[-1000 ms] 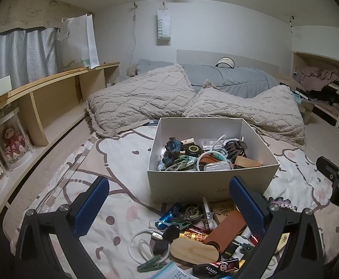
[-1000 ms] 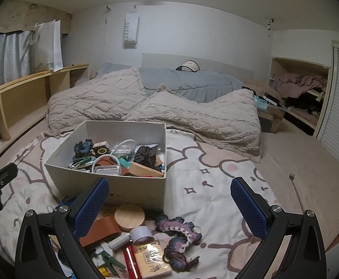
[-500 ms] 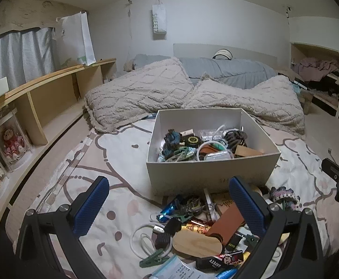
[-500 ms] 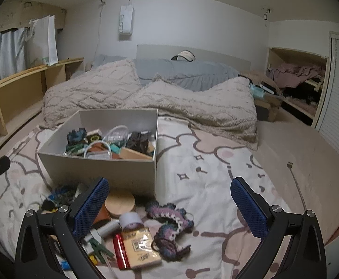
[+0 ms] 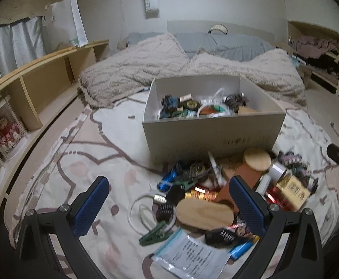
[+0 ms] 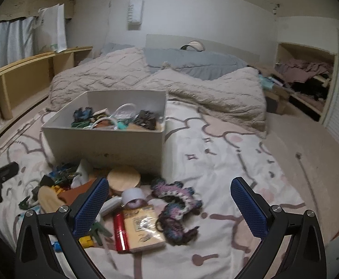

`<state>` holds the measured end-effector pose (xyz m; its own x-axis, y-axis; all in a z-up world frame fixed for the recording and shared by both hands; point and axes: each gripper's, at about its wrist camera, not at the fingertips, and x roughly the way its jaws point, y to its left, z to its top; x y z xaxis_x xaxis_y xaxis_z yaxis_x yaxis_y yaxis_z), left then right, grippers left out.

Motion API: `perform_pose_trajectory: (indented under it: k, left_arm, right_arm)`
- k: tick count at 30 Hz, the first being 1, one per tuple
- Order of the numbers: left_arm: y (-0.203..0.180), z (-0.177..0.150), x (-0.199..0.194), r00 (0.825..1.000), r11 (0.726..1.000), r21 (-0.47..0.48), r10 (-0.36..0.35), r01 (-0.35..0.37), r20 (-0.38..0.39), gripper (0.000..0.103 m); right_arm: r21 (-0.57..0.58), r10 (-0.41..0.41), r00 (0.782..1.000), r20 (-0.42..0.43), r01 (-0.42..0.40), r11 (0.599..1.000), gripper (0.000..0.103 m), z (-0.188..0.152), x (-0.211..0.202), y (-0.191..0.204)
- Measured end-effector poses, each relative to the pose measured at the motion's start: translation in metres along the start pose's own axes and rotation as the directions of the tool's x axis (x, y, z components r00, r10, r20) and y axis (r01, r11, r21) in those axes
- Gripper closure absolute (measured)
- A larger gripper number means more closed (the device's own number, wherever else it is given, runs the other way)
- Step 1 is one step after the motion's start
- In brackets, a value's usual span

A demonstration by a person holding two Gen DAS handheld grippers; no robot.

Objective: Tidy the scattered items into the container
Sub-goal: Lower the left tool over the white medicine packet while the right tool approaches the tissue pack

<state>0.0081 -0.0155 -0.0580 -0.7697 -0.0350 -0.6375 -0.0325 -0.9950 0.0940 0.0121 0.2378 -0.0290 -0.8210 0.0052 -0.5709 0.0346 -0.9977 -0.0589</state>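
Observation:
A white box (image 5: 213, 132) partly filled with small items stands on the patterned bed sheet; it also shows in the right wrist view (image 6: 104, 139). A pile of scattered items lies in front of it: a round wooden lid (image 5: 257, 159), an oval wooden piece (image 5: 204, 212), a green clip (image 5: 154, 233), a paper sheet (image 5: 190, 255), a purple crocheted piece (image 6: 176, 202), a yellow packet (image 6: 142, 226), a red tube (image 6: 119, 232). My left gripper (image 5: 169, 207) is open and empty above the pile's left side. My right gripper (image 6: 169, 207) is open and empty above the crocheted piece.
Beige quilted pillows (image 5: 146, 69) and a grey pillow (image 6: 188, 60) lie behind the box. Wooden shelves (image 5: 41, 79) run along the left. A cluttered alcove (image 6: 309, 79) is at the right. A thin rod (image 6: 306, 176) lies on the carpet at the right.
Both grippers have dropped lower and closer to the pile in front of the box. Both stay open and empty.

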Motion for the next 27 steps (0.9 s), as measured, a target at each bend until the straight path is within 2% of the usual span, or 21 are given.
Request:
perform_pose_trajectory:
  k: [11, 14, 17, 22, 25, 27]
  left_arm:
    - [0.002, -0.03, 0.025, 0.993, 0.997, 0.069, -0.021, 0.03, -0.118, 0.0]
    - [0.001, -0.036, 0.031, 0.988, 0.995, 0.094, -0.029, 0.043, -0.149, 0.0]
    - [0.001, -0.042, 0.036, 0.984, 0.992, 0.111, -0.04, 0.06, -0.173, 0.0]
    - [0.001, -0.05, 0.045, 0.972, 0.984, 0.148, -0.068, 0.103, -0.225, 0.0]
    - [0.0, -0.054, 0.049, 0.962, 0.968, 0.194, -0.108, 0.16, -0.253, 0.0]
    - [0.0, -0.056, 0.051, 0.954, 0.952, 0.234, -0.13, 0.196, -0.271, 0.0]
  right_arm:
    - [-0.07, 0.08, 0.991, -0.109, -0.088, 0.994, 0.0, -0.024, 0.026, 0.023]
    - [-0.066, 0.123, 0.982, -0.146, -0.134, 0.989, 0.0, -0.031, 0.033, 0.026]
    - [-0.065, 0.12, 0.978, -0.17, -0.133, 0.989, 0.0, -0.037, 0.041, 0.028]
    - [-0.06, 0.115, 0.971, -0.211, -0.131, 0.99, 0.0, -0.047, 0.052, 0.023]
    - [-0.046, 0.123, 0.964, -0.235, -0.137, 0.989, 0.0, -0.053, 0.056, 0.017]
    - [-0.026, 0.129, 0.962, -0.242, -0.14, 0.99, 0.008, -0.057, 0.057, 0.012]
